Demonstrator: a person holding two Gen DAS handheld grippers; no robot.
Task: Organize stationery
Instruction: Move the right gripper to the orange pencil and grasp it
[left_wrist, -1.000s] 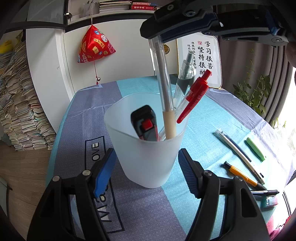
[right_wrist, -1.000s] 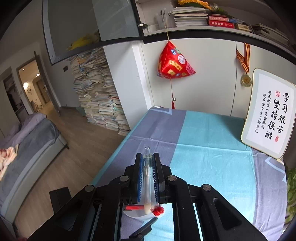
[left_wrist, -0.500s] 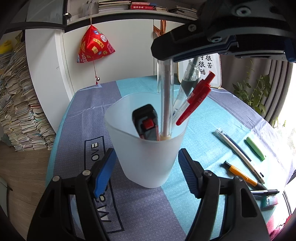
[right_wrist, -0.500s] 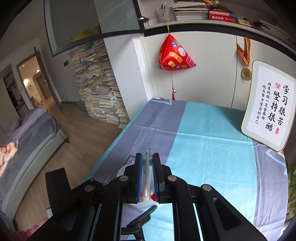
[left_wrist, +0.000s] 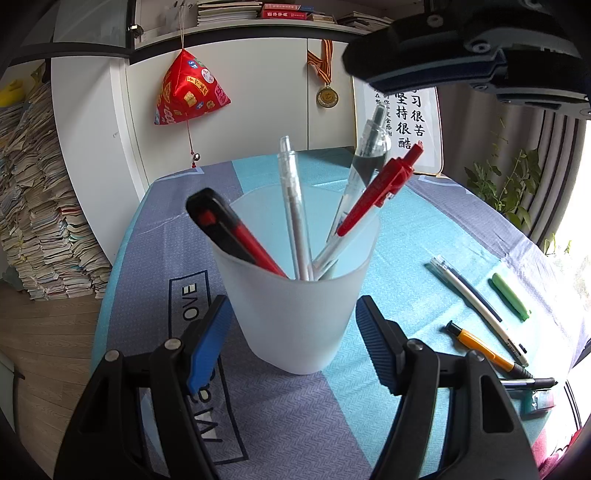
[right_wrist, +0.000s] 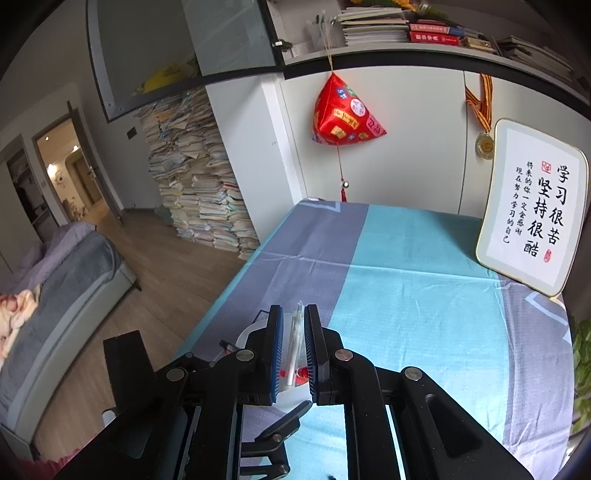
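The clear pen now stands inside the frosted cup, tip down and leaning toward the far rim. 1 second ago the right gripper held this pen above the cup; now it is above and to the right of the cup with nothing between its pads. Its jaws are almost closed, with only a narrow slit, and through that slit I see the cup and pen below.

The cup sits at the near centre of the tablecloth. It also holds a utility knife on the left, a red pen and a second transparent pen on the right.

The left gripper has not moved. Its 2 pads are closed in against opposite sides of the cup and steady it.

I judge this insertion complete. At least 3 items remain loose at the right: a white pen, a green marker and an orange pen. The right gripper is free to collect the next one.
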